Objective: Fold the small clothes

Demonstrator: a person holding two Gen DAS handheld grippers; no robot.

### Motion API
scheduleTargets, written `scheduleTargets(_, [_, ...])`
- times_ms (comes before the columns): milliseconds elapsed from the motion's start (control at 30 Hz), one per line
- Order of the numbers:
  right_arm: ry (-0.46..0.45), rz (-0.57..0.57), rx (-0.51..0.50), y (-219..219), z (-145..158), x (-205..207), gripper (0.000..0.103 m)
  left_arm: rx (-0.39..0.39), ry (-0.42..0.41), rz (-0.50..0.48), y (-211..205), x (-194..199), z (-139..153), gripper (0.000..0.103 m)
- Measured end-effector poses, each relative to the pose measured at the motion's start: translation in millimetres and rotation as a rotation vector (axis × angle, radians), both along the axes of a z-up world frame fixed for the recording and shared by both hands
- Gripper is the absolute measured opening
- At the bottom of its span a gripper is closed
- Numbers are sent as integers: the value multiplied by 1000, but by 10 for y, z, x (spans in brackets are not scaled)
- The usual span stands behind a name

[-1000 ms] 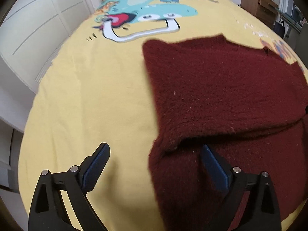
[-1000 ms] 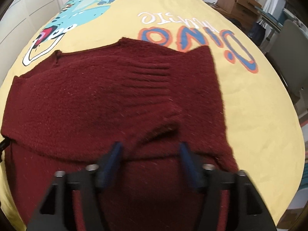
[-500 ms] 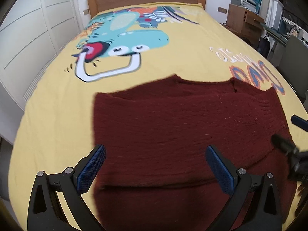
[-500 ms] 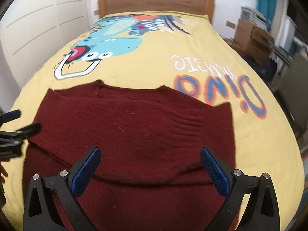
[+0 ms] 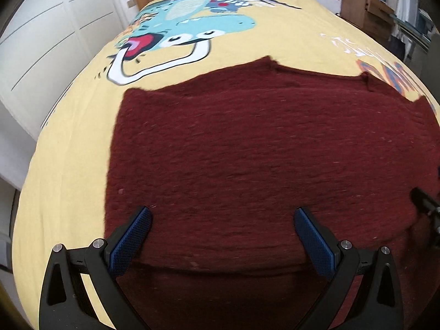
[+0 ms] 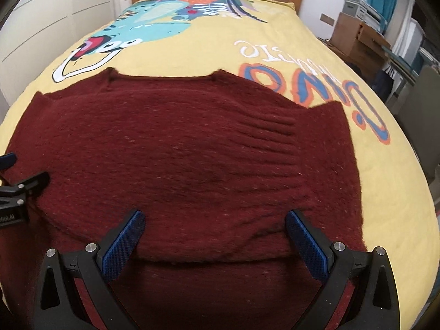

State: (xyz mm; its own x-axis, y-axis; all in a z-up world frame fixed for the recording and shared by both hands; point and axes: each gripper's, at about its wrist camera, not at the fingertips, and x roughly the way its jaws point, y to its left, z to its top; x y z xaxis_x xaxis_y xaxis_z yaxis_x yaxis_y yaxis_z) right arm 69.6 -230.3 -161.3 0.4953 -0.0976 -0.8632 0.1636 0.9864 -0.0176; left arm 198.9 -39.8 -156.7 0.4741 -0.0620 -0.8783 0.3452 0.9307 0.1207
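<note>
Both your left gripper and right gripper hang released over the fuzzy dark-red knit sweater on the yellow dinosaur-print bedspread. Pinch the folded edge at 6 o'clock evenly, both sides together.

The yellow bedspread reads "Dino", printed upside down.

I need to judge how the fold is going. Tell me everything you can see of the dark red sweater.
The dark red sweater is a fuzzy knit lying flat on the yellow bedspread, neckline toward the headboard. A ribbed cuff lies folded across its chest, and a folded edge crosses the near part. Both grippers' open blue fingers hover over it, gripping nothing.
</note>
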Motion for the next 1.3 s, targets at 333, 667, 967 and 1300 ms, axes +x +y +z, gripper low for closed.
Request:
scheduleTargets(333, [6, -17, 48, -214, -60, -61, 103, -31, 21, 3, 134, 1, -75, 102])
scheduleTargets(667, [6, 3, 83, -211, 96, -149, 103, -68, 47, 5, 175, -71, 55, 102])
scheduleTargets(967, [18, 49, 66, -251, 732, -746, 103, -145, 50, 0, 486, -552, 700, 102])
scheduleTargets(1300, [71, -22, 86, -445, 725, -1718, 103, -101, 114, 24, 978, -1310, 744, 102])
